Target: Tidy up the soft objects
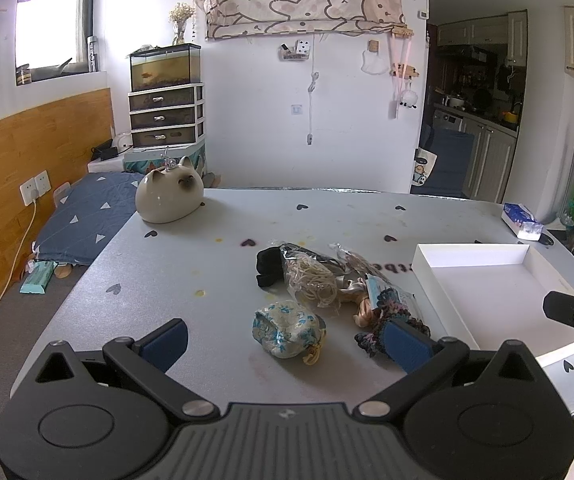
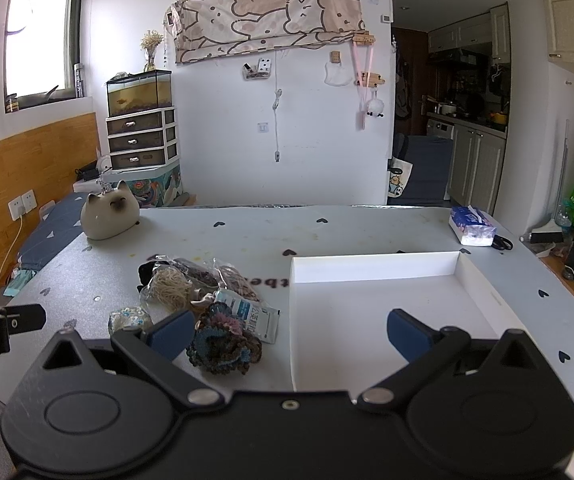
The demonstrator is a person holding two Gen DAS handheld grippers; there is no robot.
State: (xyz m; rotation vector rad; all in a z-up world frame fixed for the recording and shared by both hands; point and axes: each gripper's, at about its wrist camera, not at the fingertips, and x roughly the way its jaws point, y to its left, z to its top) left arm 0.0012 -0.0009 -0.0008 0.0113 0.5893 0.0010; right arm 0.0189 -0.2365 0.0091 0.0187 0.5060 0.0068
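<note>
With both my left hand-held gripper (image 1: 287, 344) and right hand-held gripper (image 2: 291, 334) spread apart and empty, first pick pending: I close on the pouch (image 1: 287, 334) left of the tray (image 1: 483, 256).

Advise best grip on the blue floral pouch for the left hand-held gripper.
Probably pinch the blue floral pouch across its plump middle, coming straight in from the near side. It lies alone on the table, apart from the bagged pile, with bare surface on both flanks for the open left hand-held gripper. Avoid the drawstring knot.
</note>
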